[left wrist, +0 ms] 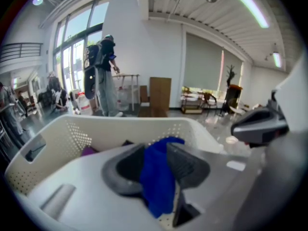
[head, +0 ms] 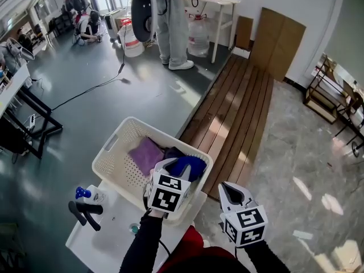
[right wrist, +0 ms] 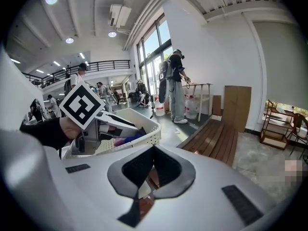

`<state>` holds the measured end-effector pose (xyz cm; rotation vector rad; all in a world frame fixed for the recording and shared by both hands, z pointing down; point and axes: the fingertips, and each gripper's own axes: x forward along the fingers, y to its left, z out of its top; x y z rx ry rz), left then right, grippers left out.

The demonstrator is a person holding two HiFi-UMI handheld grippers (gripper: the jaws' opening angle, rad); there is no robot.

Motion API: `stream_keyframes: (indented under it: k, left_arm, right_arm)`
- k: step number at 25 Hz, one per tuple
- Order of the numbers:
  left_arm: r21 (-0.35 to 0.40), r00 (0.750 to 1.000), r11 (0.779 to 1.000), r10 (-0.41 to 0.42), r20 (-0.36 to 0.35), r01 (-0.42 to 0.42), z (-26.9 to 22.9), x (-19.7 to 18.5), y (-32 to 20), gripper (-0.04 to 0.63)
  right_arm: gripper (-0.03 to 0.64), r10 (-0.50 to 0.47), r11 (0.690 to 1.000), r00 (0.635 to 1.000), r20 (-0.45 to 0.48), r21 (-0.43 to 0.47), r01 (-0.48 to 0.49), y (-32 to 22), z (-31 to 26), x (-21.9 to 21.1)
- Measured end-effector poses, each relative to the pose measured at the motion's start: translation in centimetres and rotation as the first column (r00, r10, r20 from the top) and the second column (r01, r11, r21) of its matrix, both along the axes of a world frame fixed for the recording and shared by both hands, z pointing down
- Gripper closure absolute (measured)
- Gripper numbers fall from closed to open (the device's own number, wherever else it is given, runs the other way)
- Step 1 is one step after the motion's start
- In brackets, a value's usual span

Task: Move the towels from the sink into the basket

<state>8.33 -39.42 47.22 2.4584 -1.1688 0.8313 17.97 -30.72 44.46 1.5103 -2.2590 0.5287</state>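
Big open workshop-type hall: grey floor, a strip of wooden decking running off to the right, a person standing by a white table at the back.

Closer in, a white perforated basket sits right up against the white sink. The sink has a black tap on its left side. I can't see any towel in the part of the basin that shows, though the left arm covers some of it.

In the basket there's a purple towel lying flat-ish, and a blue towel over the near right corner. That blue one is between the jaws of the left gripper, which is above the basket rim and angled down. In the left gripper view the jaws stand apart with the cloth hanging loose between them. To me it looks draped against one pad rather than clamped.

The right gripper hangs off to the side over the floor, clear of basket and sink — jaws together, nothing in them.

Handling-wise these look like thin, light, floppy cloths. No breakage risk and no real weight, but they sag, and they'll cling to a rubber pad instead of dropping clean. My guess is the best place to grab is a bunched fold near the middle, since a pinched edge or corner would trail and could snag on the basket rim.
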Motion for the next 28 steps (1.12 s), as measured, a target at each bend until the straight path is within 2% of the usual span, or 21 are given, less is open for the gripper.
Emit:
stream_keyframes:
  k: [7,12,28]
  left_arm:
    - [0.102,0.999,0.994,-0.040,-0.033,0.043,-3.2,-0.4,0.2,0.468]
    - [0.148,0.997,0.987,-0.061,-0.042,0.066,-5.0,-0.6,0.9,0.495]
    - [0.234,0.984,0.957,-0.162,-0.069,0.173,-9.1,-2.6,5.6,0.580]
  right_arm:
    - [0.609,-0.005,0.999,1.000,0.008,0.032,0.004,0.5,-1.0,0.1]
    - [0.609,-0.013,0.998,1.000,0.016,0.056,0.012,1.0,-1.8,0.0]
    - [0.609,-0.048,0.989,0.998,0.046,0.142,0.041,4.5,-4.9,0.2]
